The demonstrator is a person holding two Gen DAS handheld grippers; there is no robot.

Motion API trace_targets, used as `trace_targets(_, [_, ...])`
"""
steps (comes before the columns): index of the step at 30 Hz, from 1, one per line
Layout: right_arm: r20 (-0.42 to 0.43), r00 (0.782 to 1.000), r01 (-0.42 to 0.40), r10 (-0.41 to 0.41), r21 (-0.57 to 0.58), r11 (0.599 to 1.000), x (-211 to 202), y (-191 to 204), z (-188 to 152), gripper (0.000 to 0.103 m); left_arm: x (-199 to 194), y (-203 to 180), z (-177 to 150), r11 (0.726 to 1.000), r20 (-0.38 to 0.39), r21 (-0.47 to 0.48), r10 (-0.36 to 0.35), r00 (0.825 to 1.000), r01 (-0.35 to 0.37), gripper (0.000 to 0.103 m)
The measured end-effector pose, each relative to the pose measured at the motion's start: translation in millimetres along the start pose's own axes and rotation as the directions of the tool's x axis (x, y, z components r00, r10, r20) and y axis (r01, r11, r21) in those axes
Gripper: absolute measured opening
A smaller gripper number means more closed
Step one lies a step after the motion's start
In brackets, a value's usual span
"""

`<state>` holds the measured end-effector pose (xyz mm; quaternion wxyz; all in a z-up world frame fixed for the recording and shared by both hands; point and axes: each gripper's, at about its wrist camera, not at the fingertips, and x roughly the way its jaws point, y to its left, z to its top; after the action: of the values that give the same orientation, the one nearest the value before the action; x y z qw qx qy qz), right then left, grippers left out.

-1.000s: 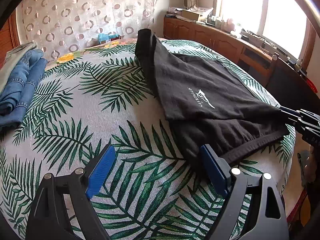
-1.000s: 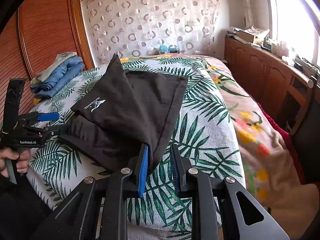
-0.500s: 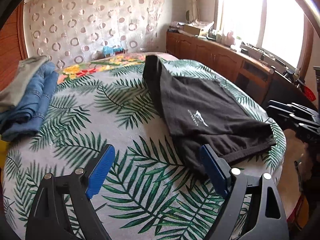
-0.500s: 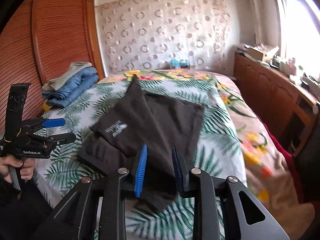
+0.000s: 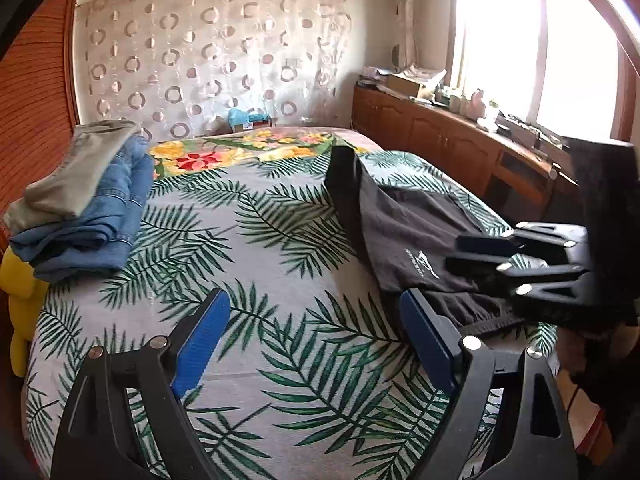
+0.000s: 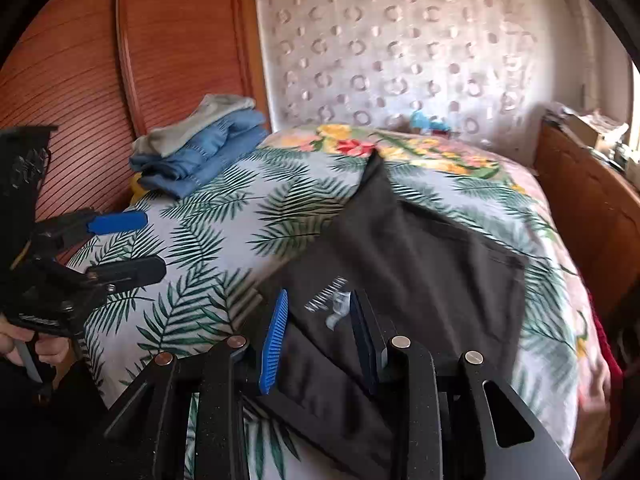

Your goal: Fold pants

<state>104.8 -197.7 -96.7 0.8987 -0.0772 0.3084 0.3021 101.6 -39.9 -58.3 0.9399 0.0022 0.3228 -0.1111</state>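
The black pants [image 5: 404,232] with a white logo lie folded on the palm-leaf bedspread [image 5: 248,240], at the right in the left wrist view and in the middle of the right wrist view [image 6: 432,264]. My left gripper [image 5: 316,344] is open and empty, over the bedspread left of the pants; it also shows in the right wrist view [image 6: 124,244]. My right gripper [image 6: 318,340] is open and empty, above the pants' near edge by the logo; it also shows in the left wrist view [image 5: 480,256].
A stack of folded jeans and a grey garment [image 5: 88,204] lies at the bed's far left by a wooden wardrobe [image 6: 120,80]. A wooden cabinet [image 5: 460,148] runs along the right under a bright window. A floral cover [image 6: 420,148] lies at the head end.
Both grippers have pulled back and risen from the pants. The right gripper has let go of the pants' edge, opened wider and swung left over the logo.
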Motion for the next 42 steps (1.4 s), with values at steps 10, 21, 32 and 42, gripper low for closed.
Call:
trace_targets(10, [-0.123,0.991,-0.059,0.050,-0.072,0.996,60.4,6.0,14.1,0.034,-6.3,10.0,0.9,1.000,0.022,-0.013,0.002,1.000,-0.002,0.088])
trace_targets(21, [-0.180,0.983,0.003,-0.029,-0.145,0.989,93.3,26.6,24.0,0.033,-4.8,10.3,-3.7,1.000,0.011,-0.021,0.000,1.000,0.000,0.088])
trace_targets(32, [-0.108,0.994,-0.016,0.012,-0.039,0.999,74.8,8.3,27.9,0.003,0.5,2.6,-8.2,1.000,-0.007,-0.006,-0.014,1.000,0.014,0.088])
trace_targets(42, [-0.033,0.996,0.084,-0.086,-0.063,0.995,54.1,-4.8,38.1,0.002,8.7,-6.7,-11.0,0.999,-0.031,0.009,-0.032,0.999,0.032,0.088])
